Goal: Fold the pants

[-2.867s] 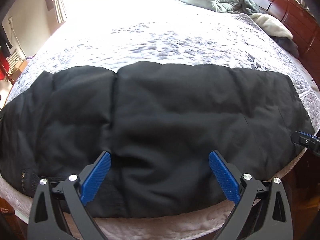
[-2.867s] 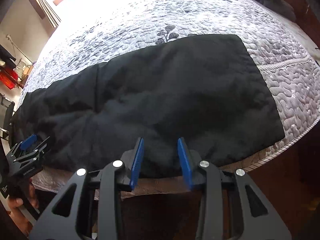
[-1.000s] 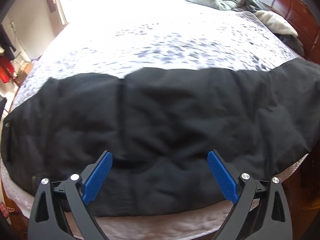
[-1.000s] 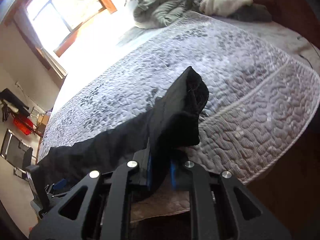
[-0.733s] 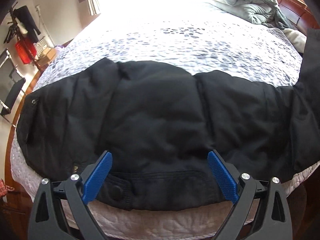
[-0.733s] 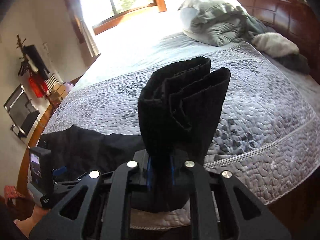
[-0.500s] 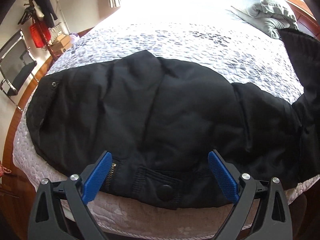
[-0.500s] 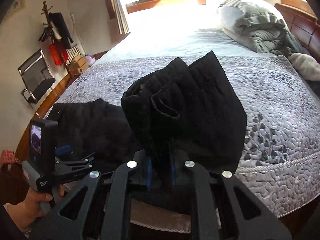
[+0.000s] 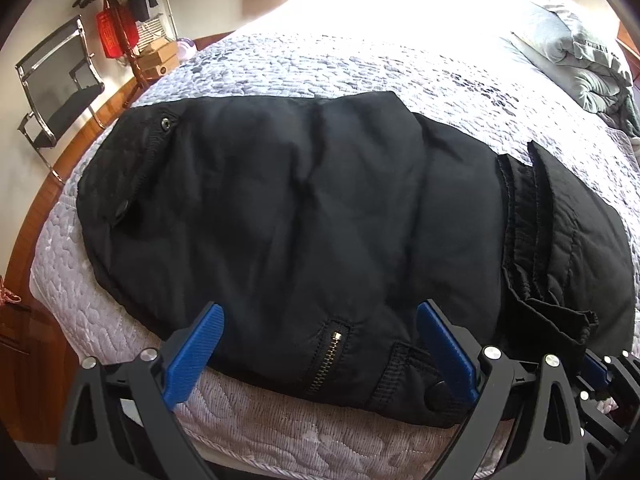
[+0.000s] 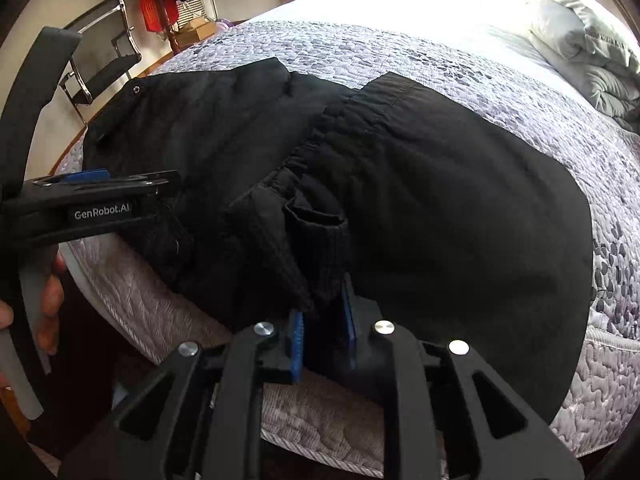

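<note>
The pants (image 9: 304,216) lie folded once at the bed's (image 9: 360,60) near edge. The right gripper (image 10: 322,338), its jaws just opening, releases the cuffs (image 10: 316,236); the left gripper (image 9: 320,344) gapes wide, empty. Another fold remains.

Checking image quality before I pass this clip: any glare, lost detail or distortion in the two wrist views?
Left wrist view: window light blows out the far grey patterned quilted bedspread; the black padded pants read as near-flat black; fisheye bends the bed edge. Right wrist view: the same white glare at top, and the pants' folds are barely separable; no obvious motion blur.
</note>
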A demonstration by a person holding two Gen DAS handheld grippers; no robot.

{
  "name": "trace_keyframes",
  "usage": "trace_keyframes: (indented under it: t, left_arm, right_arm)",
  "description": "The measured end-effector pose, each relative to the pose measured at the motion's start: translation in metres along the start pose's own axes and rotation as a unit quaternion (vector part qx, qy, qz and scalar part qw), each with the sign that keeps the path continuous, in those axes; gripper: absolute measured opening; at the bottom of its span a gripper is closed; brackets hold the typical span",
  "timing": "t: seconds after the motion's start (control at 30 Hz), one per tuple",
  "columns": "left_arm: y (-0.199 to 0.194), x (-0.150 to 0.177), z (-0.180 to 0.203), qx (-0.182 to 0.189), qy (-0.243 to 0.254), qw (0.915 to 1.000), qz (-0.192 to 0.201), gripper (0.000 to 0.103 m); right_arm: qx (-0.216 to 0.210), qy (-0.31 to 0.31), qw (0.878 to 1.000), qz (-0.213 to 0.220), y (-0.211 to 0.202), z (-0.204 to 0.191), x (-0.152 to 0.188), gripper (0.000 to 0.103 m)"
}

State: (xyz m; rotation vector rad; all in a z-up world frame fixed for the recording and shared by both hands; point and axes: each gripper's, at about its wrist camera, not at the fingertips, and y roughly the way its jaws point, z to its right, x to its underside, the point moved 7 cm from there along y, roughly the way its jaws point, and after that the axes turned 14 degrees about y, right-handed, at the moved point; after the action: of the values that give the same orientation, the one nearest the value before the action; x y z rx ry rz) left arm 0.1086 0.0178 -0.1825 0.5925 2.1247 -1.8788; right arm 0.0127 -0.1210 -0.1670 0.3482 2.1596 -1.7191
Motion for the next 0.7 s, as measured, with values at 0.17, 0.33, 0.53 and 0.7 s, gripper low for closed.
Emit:
trace_keyframes:
  t: [0.17, 0.33, 0.53, 0.7]
  left_arm:
    - [0.002, 0.002, 0.0, 0.006, 0.004, 1.0, -0.002, 0.098]
    - [0.002, 0.002, -0.004, 0.018, -0.008, 0.9998, -0.001, 0.098]
    - [0.005, 0.005, -0.007, 0.02, -0.004, 0.9998, -0.003, 0.098]
    - [0.01, 0.005, -0.008, 0.017, 0.003, 0.9998, -0.007, 0.099]
  right_arm:
    - [-0.089, 0.033, 0.995, -0.013, -0.023, -0.008, -0.001, 0.064]
    - [-0.042, 0.014, 0.999, 0.009, -0.033, -0.012, -0.009, 0.064]
    - [0.0, 0.008, 1.0, -0.009, -0.006, -0.015, -0.006, 0.042]
    - [-0.028, 0.037, 0.999, -0.012, -0.016, -0.007, -0.009, 0.011]
